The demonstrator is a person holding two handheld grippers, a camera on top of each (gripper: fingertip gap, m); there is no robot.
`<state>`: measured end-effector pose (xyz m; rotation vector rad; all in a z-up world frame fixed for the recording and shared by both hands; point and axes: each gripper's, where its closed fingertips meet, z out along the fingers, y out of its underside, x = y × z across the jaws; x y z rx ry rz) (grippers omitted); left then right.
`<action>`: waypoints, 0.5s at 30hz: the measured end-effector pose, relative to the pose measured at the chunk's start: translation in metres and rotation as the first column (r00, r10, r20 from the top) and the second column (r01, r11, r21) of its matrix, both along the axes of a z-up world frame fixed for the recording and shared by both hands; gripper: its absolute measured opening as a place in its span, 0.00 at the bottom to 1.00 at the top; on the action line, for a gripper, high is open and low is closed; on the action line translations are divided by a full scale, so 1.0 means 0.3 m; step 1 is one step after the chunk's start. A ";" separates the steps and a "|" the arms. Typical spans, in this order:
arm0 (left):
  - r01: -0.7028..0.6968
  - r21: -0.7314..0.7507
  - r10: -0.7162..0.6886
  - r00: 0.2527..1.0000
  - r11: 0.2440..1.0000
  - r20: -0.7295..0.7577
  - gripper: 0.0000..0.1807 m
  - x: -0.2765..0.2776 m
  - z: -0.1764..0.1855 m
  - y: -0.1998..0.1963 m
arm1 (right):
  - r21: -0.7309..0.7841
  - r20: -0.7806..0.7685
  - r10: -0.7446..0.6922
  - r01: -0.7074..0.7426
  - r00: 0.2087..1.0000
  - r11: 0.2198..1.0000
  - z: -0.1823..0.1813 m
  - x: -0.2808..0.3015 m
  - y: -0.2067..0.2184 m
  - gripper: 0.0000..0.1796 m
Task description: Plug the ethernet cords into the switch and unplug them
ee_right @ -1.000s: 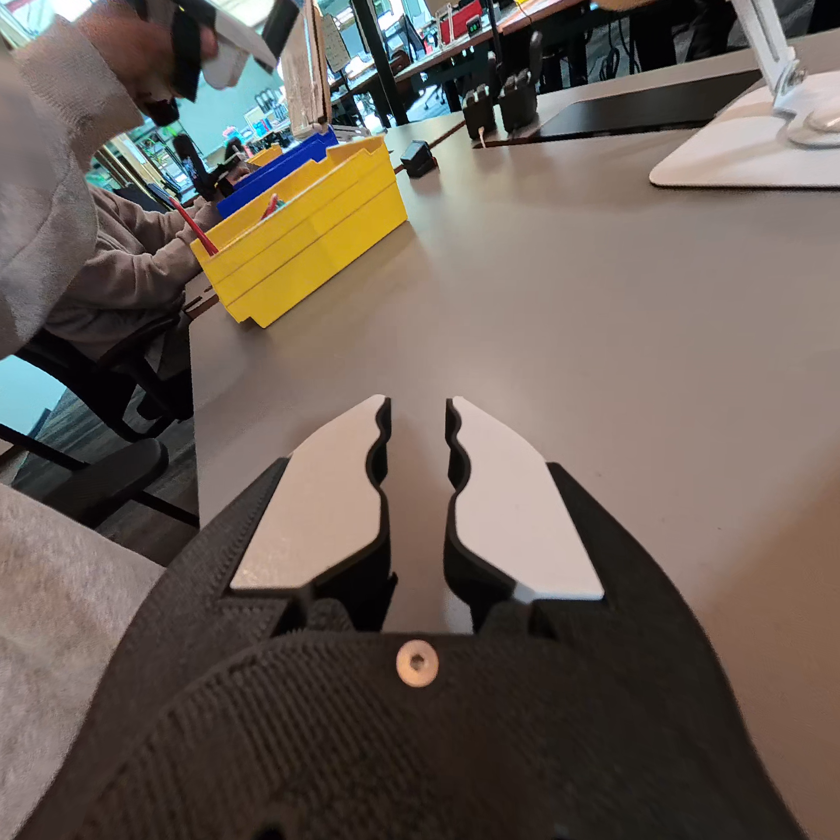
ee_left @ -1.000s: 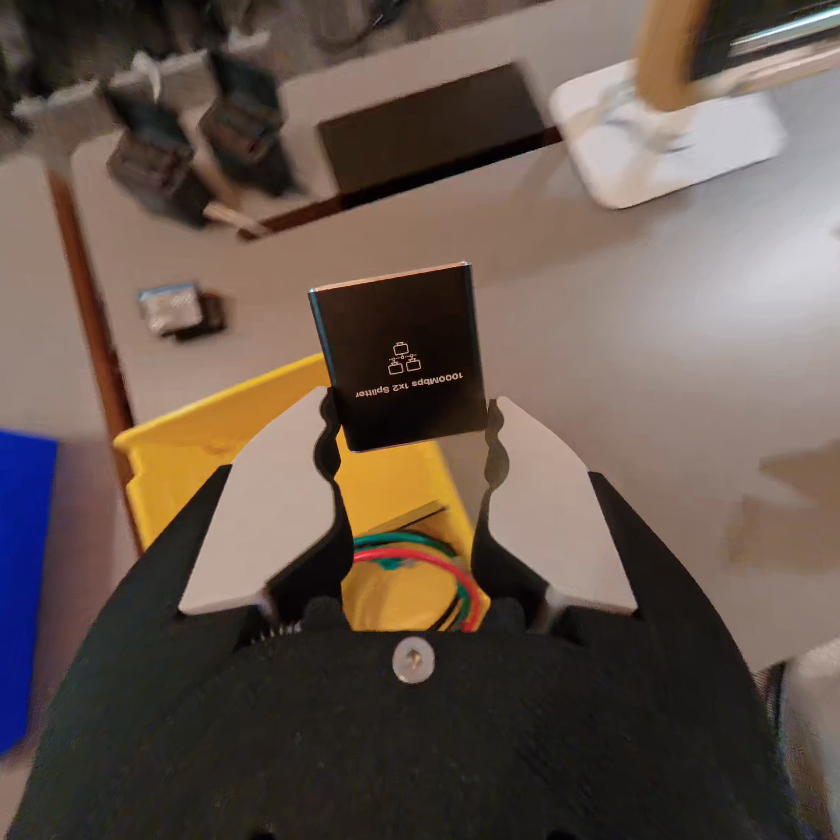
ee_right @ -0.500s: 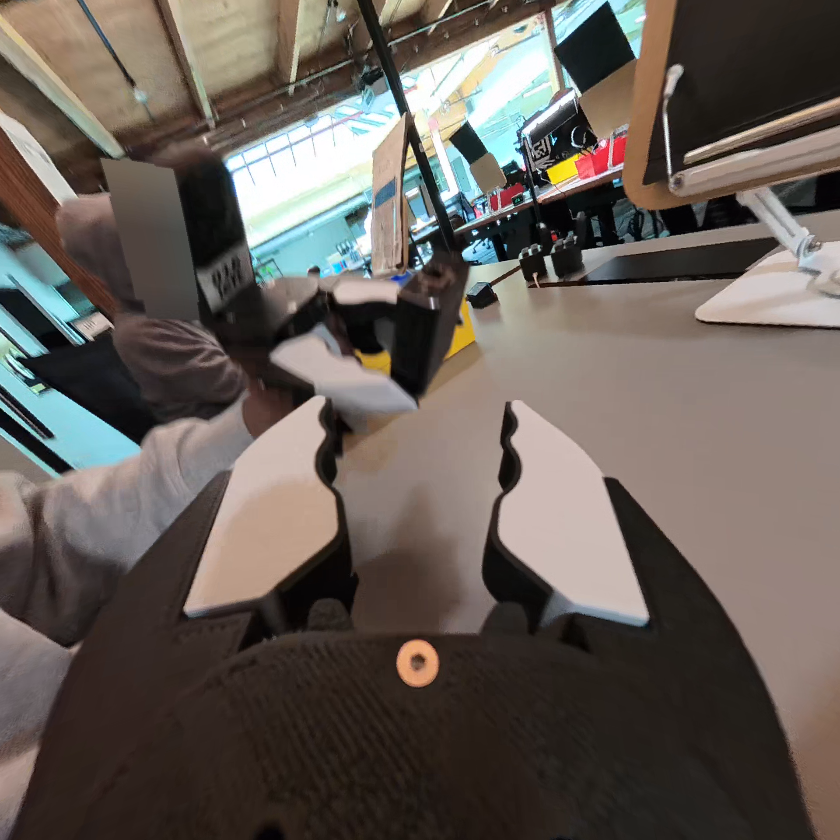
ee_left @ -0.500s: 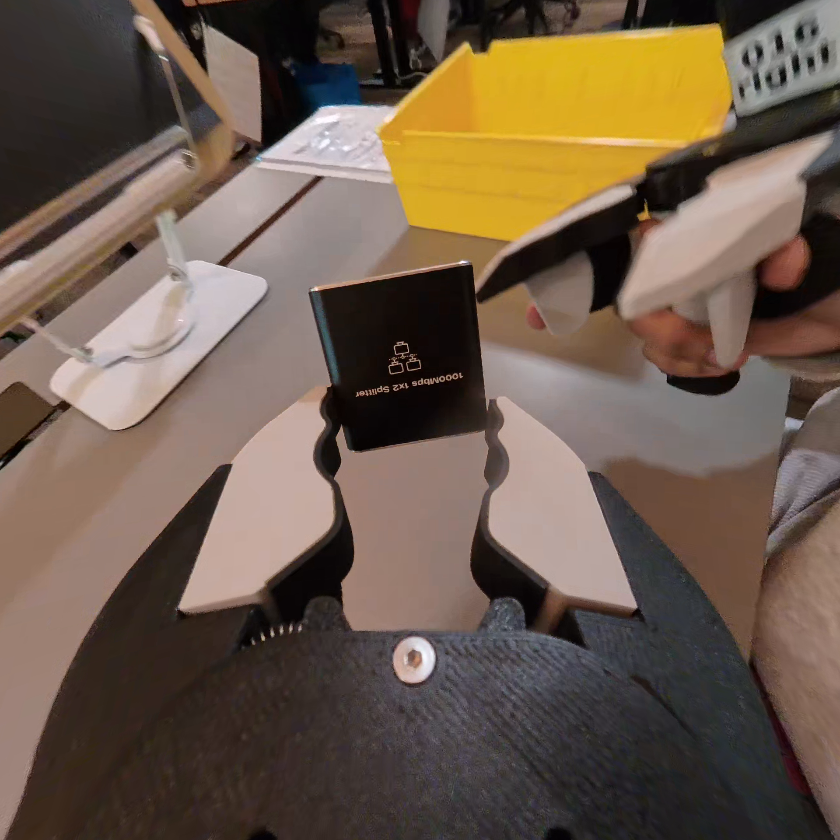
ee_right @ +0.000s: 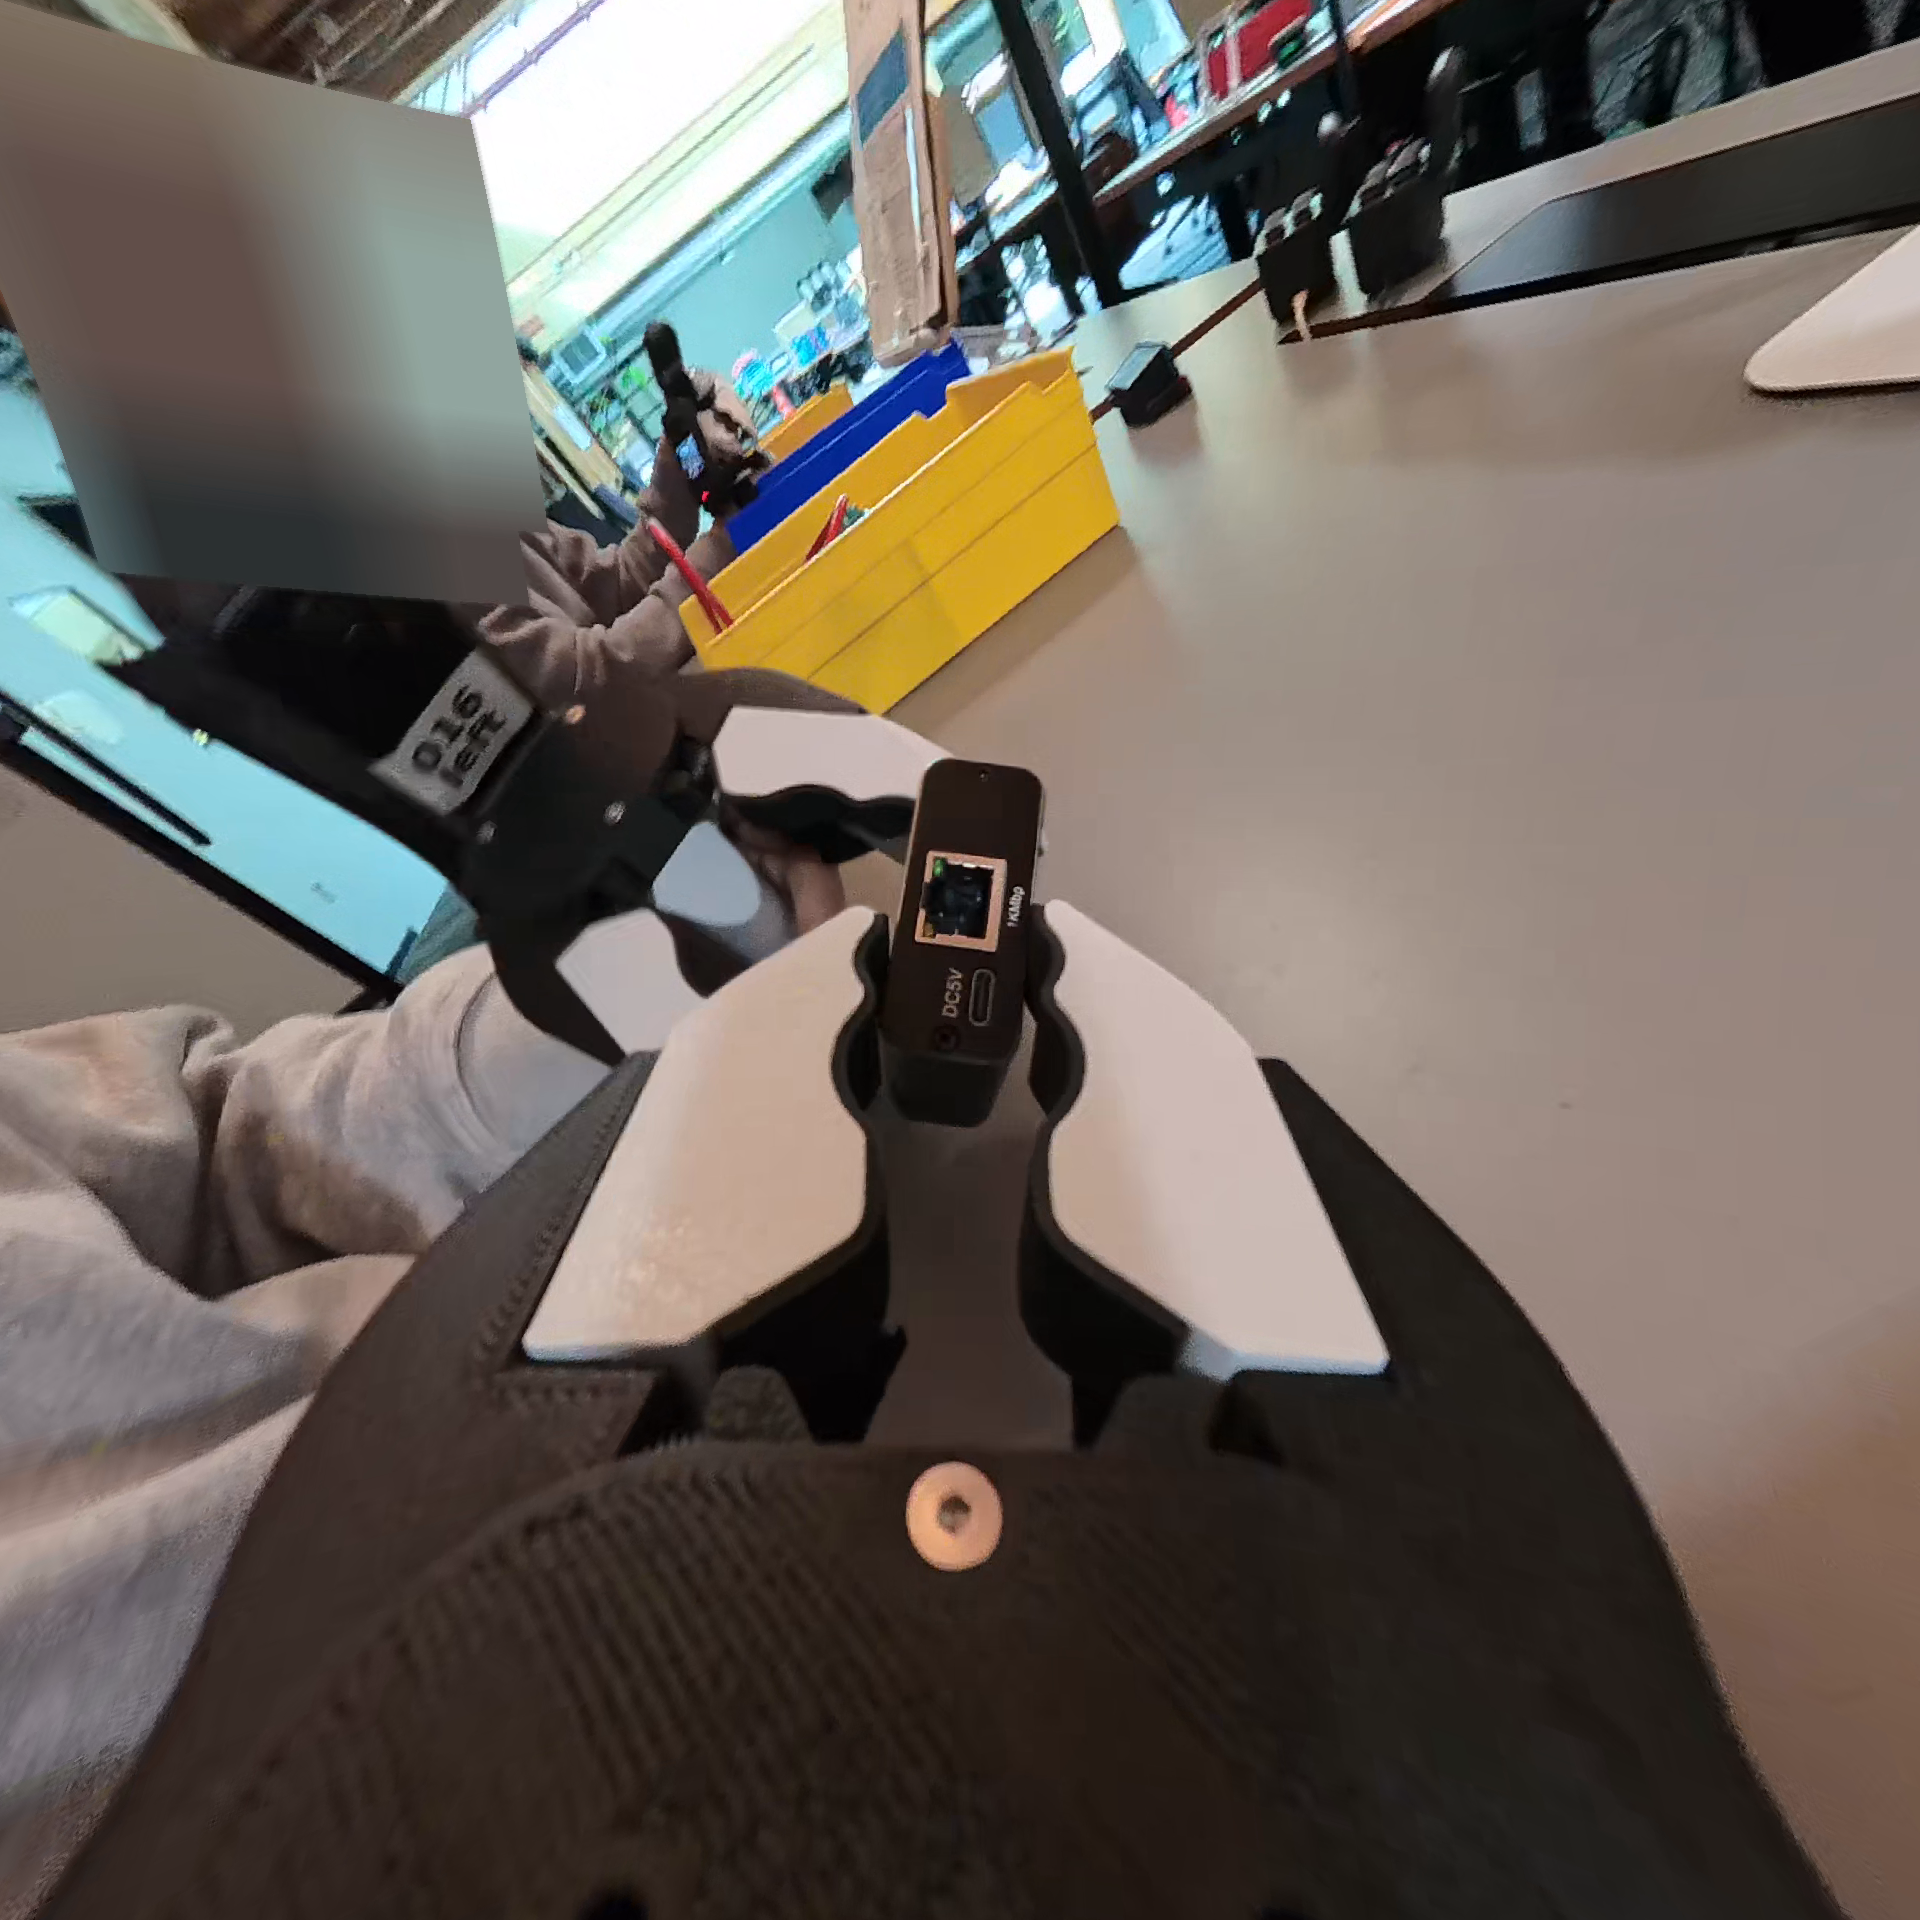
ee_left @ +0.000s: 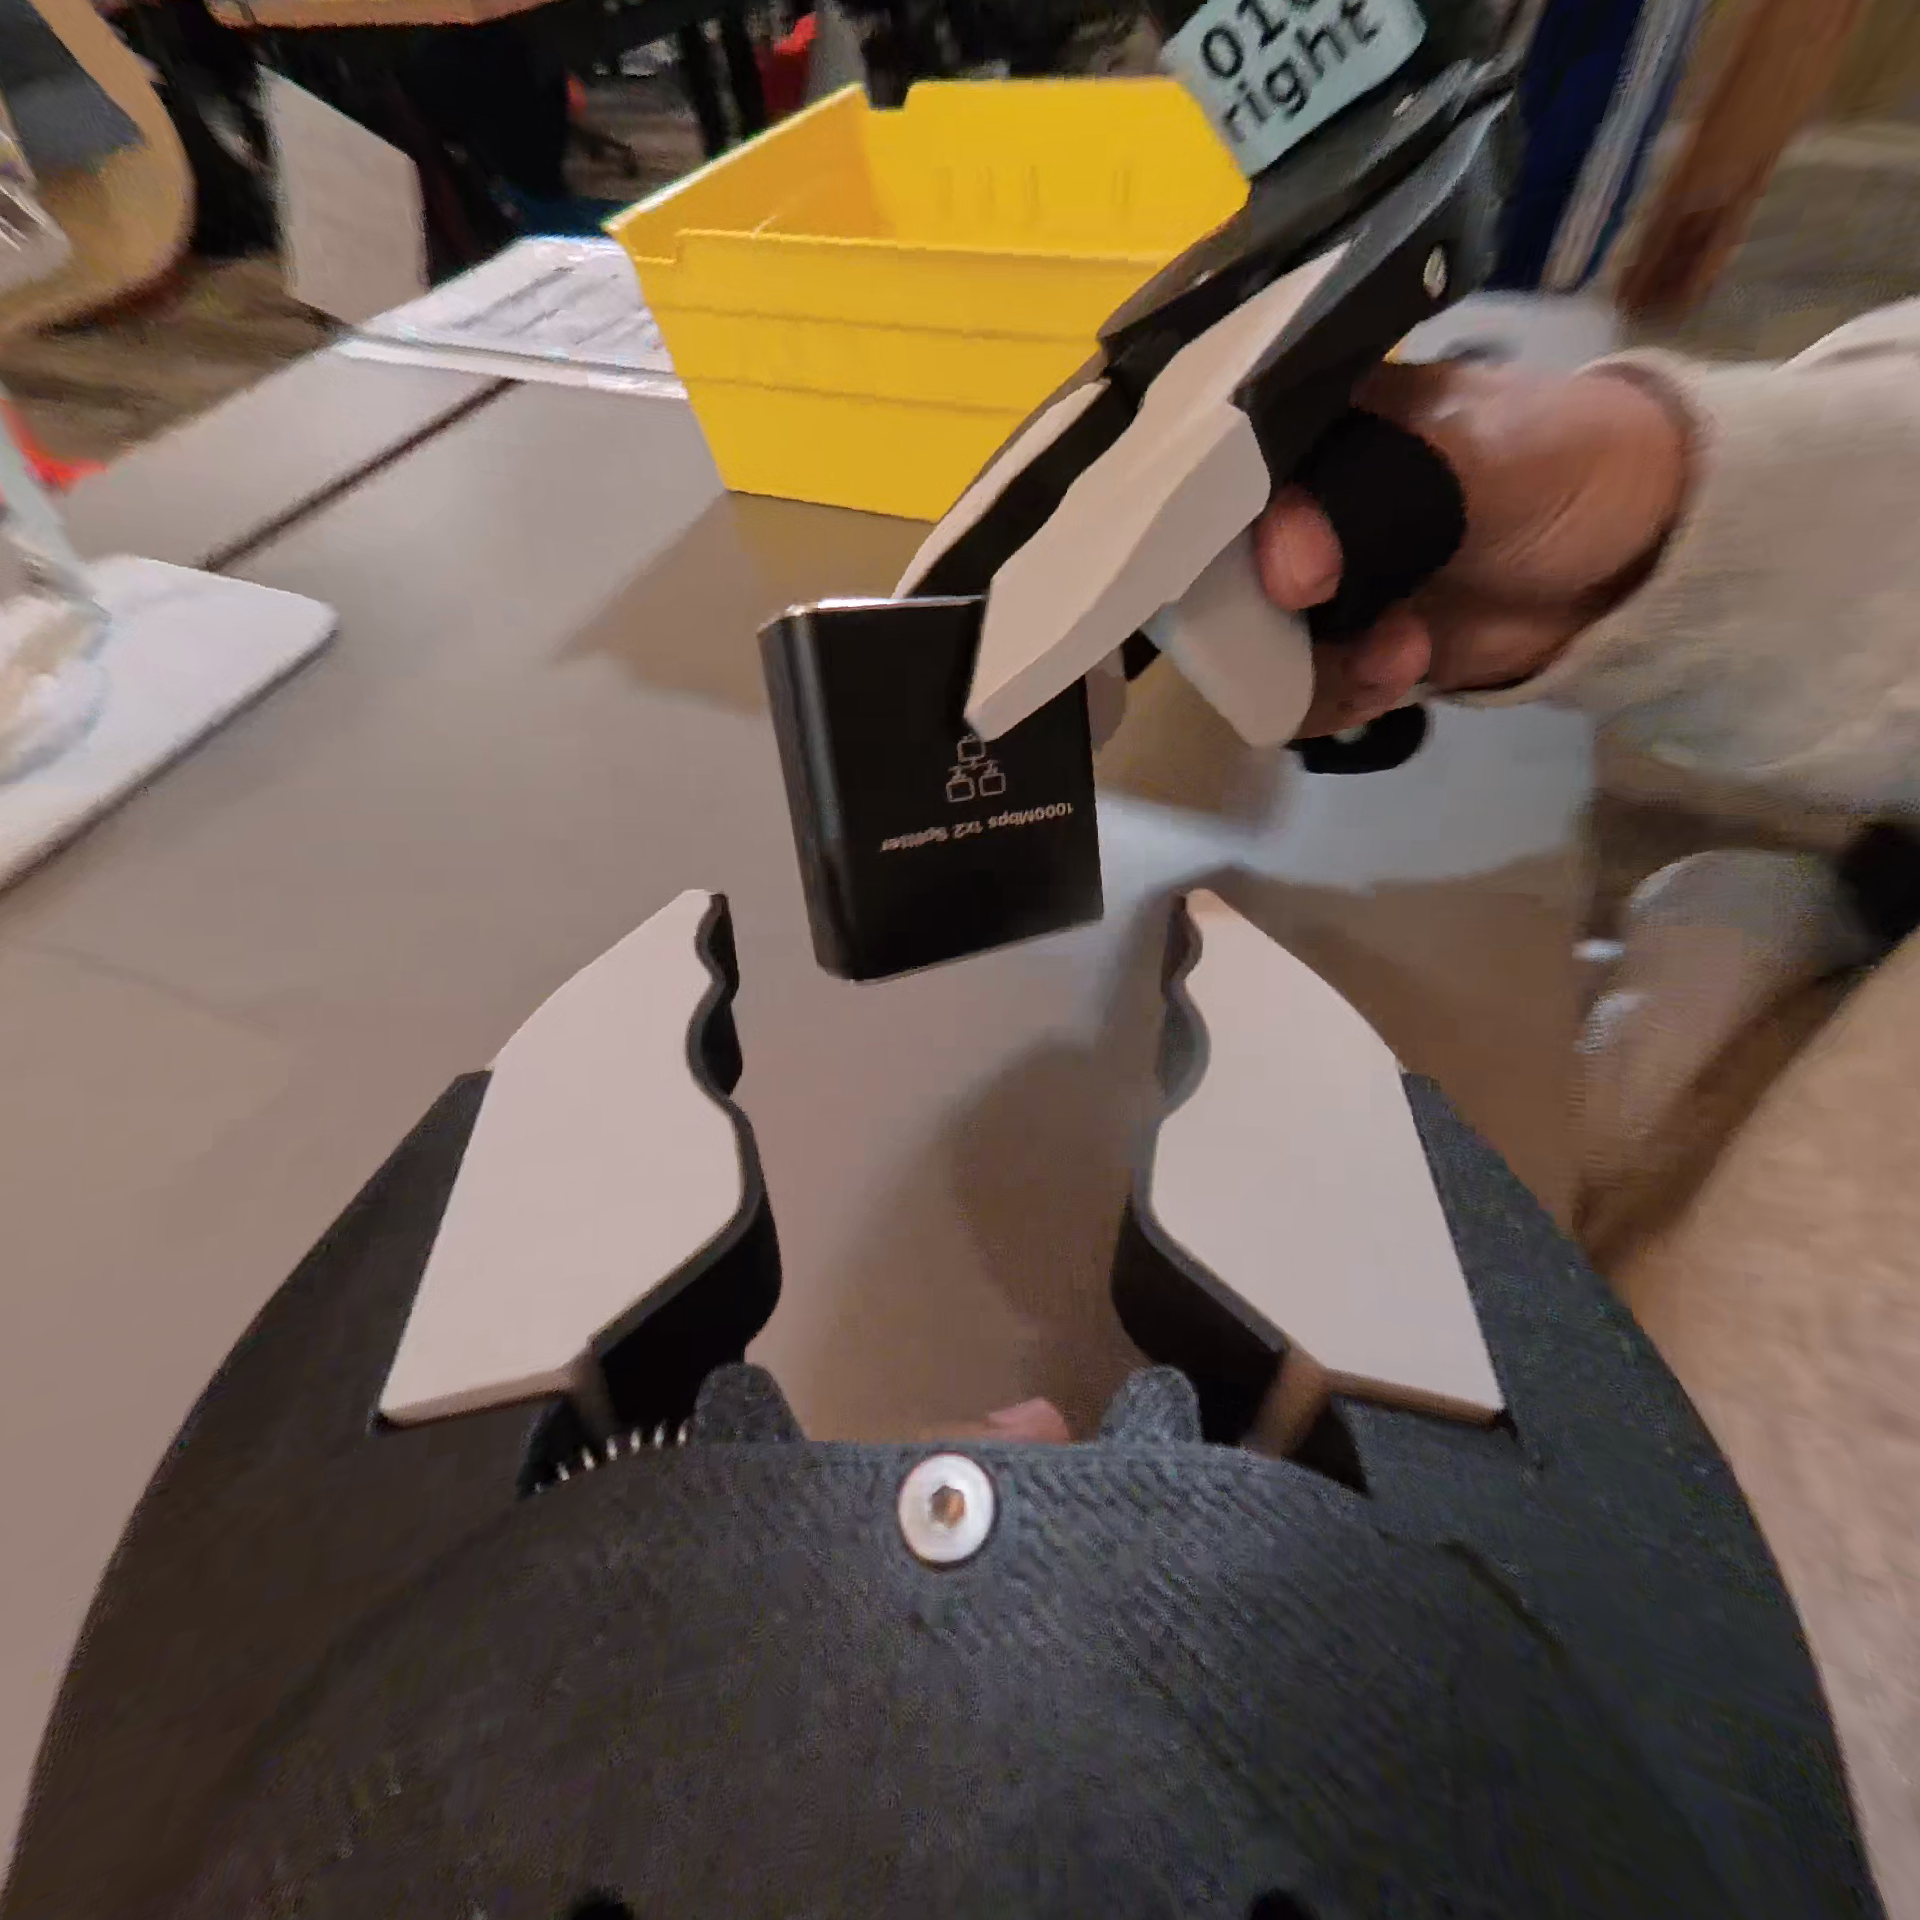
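Switch [ee_right: 961,940] sits pinched between our right gripper [ee_right: 954,971] fingers, lifted above the table [ee_right: 1455,727], port end facing us. Just before the switch our left gripper [ee_left: 951,935] is spread and empty. We judge this a handover (no cords plugged yet); next, fetching a cord from the yellow bin [ee_right: 935,561] beyond the switch.

The switch [ee_left: 940,800] is glossy black with small white markings on its face. Behind it sits a bright yellow bin [ee_left: 914,301], a blue bin [ee_right: 842,436] just beyond that. The table [ee_left: 416,779] under the switch is plain grey-brown. Both tools have white fingers [ee_left: 582,1174] on textured black bodies.
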<state>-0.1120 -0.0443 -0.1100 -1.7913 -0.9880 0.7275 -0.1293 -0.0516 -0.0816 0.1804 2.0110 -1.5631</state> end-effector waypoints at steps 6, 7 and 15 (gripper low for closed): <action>0.163 0.390 -0.216 0.971 0.906 0.097 0.35 0.069 0.020 0.055 | -0.005 -0.144 0.294 -0.298 0.945 0.955 0.009 0.108 0.073 0.14; 0.203 0.440 -0.274 0.956 0.875 0.104 0.29 0.085 0.024 0.077 | 0.021 -0.173 0.328 -0.329 0.929 0.944 -0.007 0.125 0.082 0.14; 0.186 0.591 -0.322 0.937 0.785 0.134 0.14 0.085 0.040 0.089 | -0.074 -0.129 0.264 -0.275 0.956 0.959 0.013 0.119 0.054 0.14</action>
